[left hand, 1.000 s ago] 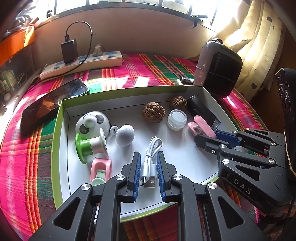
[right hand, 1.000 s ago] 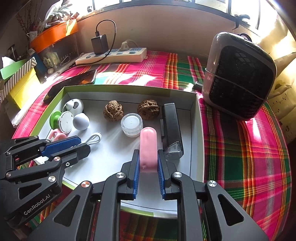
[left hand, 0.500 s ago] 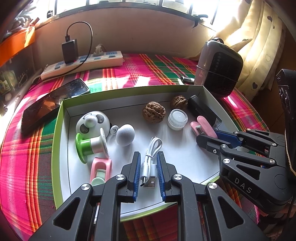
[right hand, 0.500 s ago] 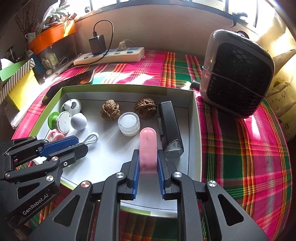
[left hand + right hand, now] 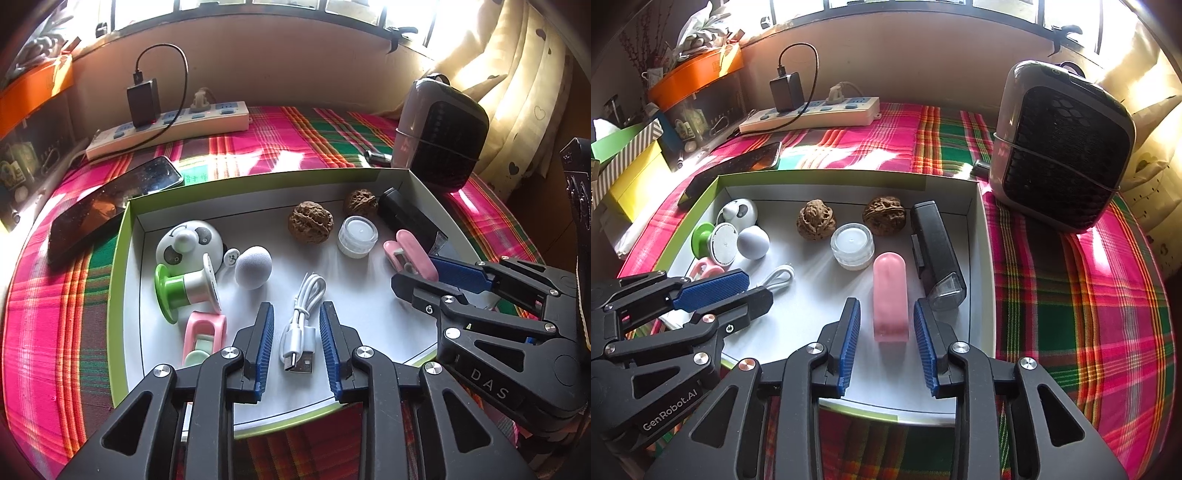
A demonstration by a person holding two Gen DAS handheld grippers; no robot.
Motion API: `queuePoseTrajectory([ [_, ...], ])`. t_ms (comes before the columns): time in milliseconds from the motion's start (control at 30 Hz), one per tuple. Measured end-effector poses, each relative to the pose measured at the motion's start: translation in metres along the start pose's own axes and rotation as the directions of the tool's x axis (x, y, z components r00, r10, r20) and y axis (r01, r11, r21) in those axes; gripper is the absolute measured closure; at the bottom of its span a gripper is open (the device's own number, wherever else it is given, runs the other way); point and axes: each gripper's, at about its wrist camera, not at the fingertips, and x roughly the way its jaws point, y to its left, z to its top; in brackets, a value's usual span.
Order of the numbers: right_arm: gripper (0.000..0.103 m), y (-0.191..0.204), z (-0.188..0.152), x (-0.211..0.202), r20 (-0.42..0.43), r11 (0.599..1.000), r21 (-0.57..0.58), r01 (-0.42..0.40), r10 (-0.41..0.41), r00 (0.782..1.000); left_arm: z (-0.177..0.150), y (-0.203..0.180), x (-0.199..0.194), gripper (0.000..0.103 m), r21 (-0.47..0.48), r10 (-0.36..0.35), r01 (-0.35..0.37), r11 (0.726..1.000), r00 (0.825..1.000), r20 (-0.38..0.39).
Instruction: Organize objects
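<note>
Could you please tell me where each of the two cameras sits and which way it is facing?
Left wrist: on the left gripper, looking steeply down into the tray; its opening pads flank the white USB cable; the right gripper shows.
Right wrist: on the right gripper, looking down likewise; its opening pads flank the pink case; the left gripper shows.
Shared: tray, both walnuts, heater.
</note>
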Motion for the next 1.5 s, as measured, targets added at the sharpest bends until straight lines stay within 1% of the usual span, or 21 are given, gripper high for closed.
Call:
queuePoseTrajectory([
  [33,0.070,0.000,-0.001,-0.001,0.000,1.000,0.001,-0.001,0.001,1.000,0.000,0.001,0.000,0.076,-0.001,0.004,-0.004,1.000,1.000,0.000],
  [100,0.064,0.000,-0.002,-0.002,0.003,1.000,0.003,-0.003,0.003,1.000,-0.001,0.002,-0.002,0.074,-0.007,0.017,-0.017,1.000,1.000,0.000],
  [167,0.060,0.000,-0.003,-0.004,0.009,1.000,0.010,-0.003,0.003,1.000,-0.002,0.001,-0.004,0.073,-0.008,0.022,-0.022,1.000,1.000,0.002],
  [367,0.059,0.000,-0.006,-0.013,0.029,1.000,0.023,-0.009,0.008,1.000,-0.004,-0.001,-0.014,0.072,-0.015,0.043,-0.043,0.999,0.999,0.016],
  [433,0.059,0.001,-0.007,-0.017,0.040,1.000,0.025,-0.012,0.011,0.999,-0.006,-0.002,-0.020,0.071,-0.010,0.057,-0.057,0.998,0.998,0.032],
  [700,0.059,0.007,-0.017,-0.034,0.070,1.000,0.026,-0.003,0.001,0.998,-0.015,-0.009,-0.041,0.071,-0.010,0.086,-0.085,0.996,0.994,0.069],
  [767,0.059,0.009,-0.020,-0.037,0.076,1.000,0.028,0.001,-0.003,0.997,-0.019,-0.009,-0.045,0.071,-0.018,0.090,-0.089,0.996,0.994,0.069],
  [833,0.058,0.010,-0.023,-0.042,0.086,1.000,0.029,0.001,-0.004,0.996,-0.023,-0.010,-0.051,0.071,-0.020,0.115,-0.114,0.993,0.990,0.080],
  [933,0.054,0.013,-0.028,-0.052,0.109,1.000,0.022,0.013,-0.015,0.994,-0.030,-0.010,-0.062,0.071,-0.025,0.138,-0.136,0.990,0.985,0.101],
  [1000,0.052,0.015,-0.032,-0.057,0.116,1.000,0.018,0.018,-0.020,0.993,-0.034,-0.010,-0.069,0.071,-0.027,0.138,-0.136,0.990,0.983,0.119],
  [1067,0.052,0.018,-0.036,-0.060,0.121,1.000,0.017,0.014,-0.016,0.993,-0.038,-0.008,-0.073,0.071,-0.039,0.133,-0.129,0.991,0.984,0.117],
  [1167,0.052,0.020,-0.042,-0.064,0.123,1.000,0.013,0.014,-0.015,0.992,-0.044,-0.007,-0.077,0.071,-0.041,0.173,-0.169,0.985,0.977,0.122],
  [1267,0.052,0.020,-0.050,-0.066,0.118,1.000,0.017,0.021,-0.023,0.993,-0.052,-0.003,-0.082,0.071,-0.059,0.168,-0.162,0.985,0.979,0.119],
  [1400,0.052,0.021,-0.060,-0.067,0.105,1.000,0.022,0.016,-0.018,0.994,-0.063,-0.001,-0.083,0.071,-0.072,0.185,-0.178,0.981,0.977,0.102],
  [1500,0.052,0.022,-0.067,-0.064,0.087,1.000,0.024,0.012,-0.014,0.996,-0.072,0.000,-0.079,0.071,-0.079,0.202,-0.196,0.977,0.977,0.069],
])
